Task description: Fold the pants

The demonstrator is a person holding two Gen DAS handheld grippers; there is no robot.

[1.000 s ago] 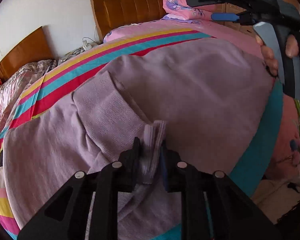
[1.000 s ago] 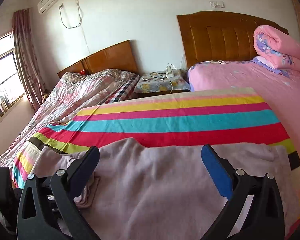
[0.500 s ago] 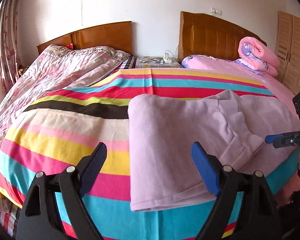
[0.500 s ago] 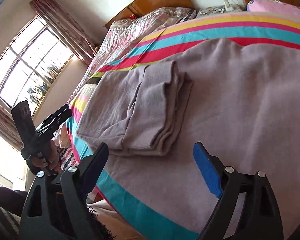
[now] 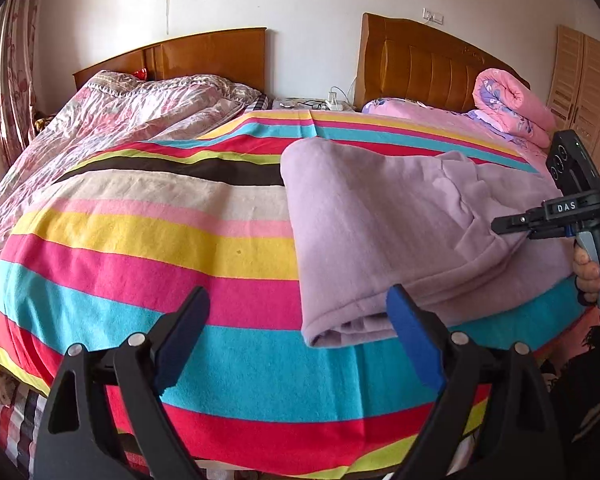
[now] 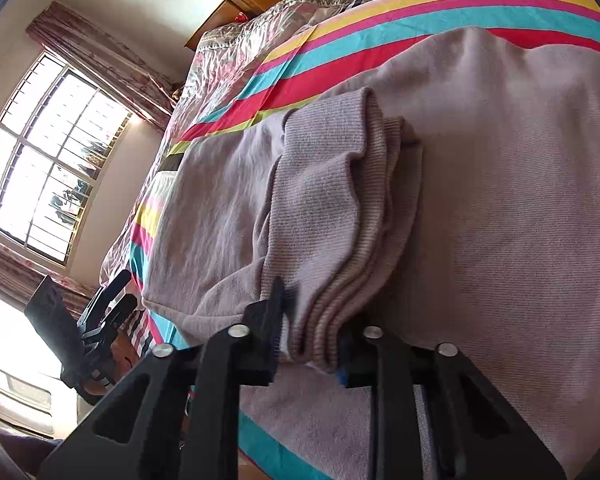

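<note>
My right gripper [image 6: 310,344] is clamped on the stacked ribbed cuffs [image 6: 332,320] of the lilac pants [image 5: 384,224], which lie folded over on the striped blanket [image 5: 148,240] at the near edge of the bed. My left gripper [image 5: 298,340] hangs above the blanket just beside the fold, jaws spread wide, holding nothing.
</note>
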